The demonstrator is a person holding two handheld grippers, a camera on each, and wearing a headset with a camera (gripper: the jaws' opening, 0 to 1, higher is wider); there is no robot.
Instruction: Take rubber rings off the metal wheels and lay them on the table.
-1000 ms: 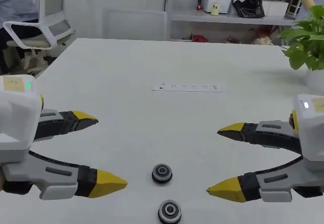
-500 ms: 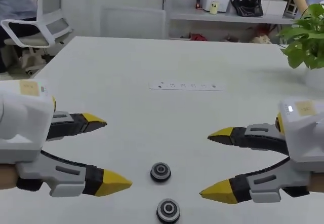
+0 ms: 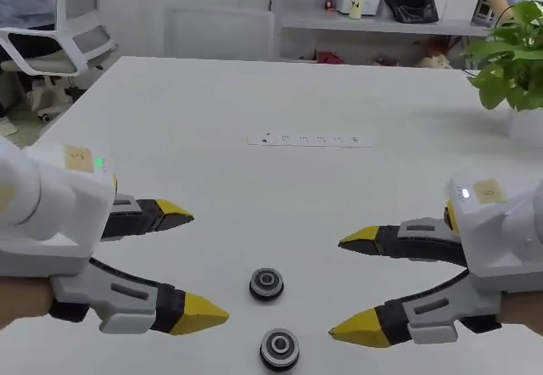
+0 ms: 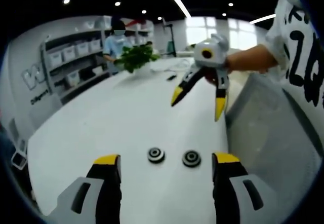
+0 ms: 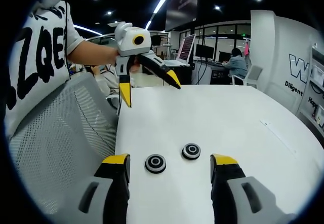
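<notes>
Two metal wheels lie flat on the white desk (image 3: pixel 254 180), near each other but not touching: the far wheel (image 3: pixel 266 283) and the near wheel (image 3: pixel 280 348). Each appears to have its dark rubber ring (image 3: pixel 264 349) seated. The left claw (image 3: pixel 208 265) and the right claw (image 3: pixel 337 286) hover on either side, both spread wide and empty. Recommended: one claw pins a wheel by its metal hub. The other nips only the ring's outer edge and peels upward, so the wheel cannot skid on the smooth desk.
</notes>
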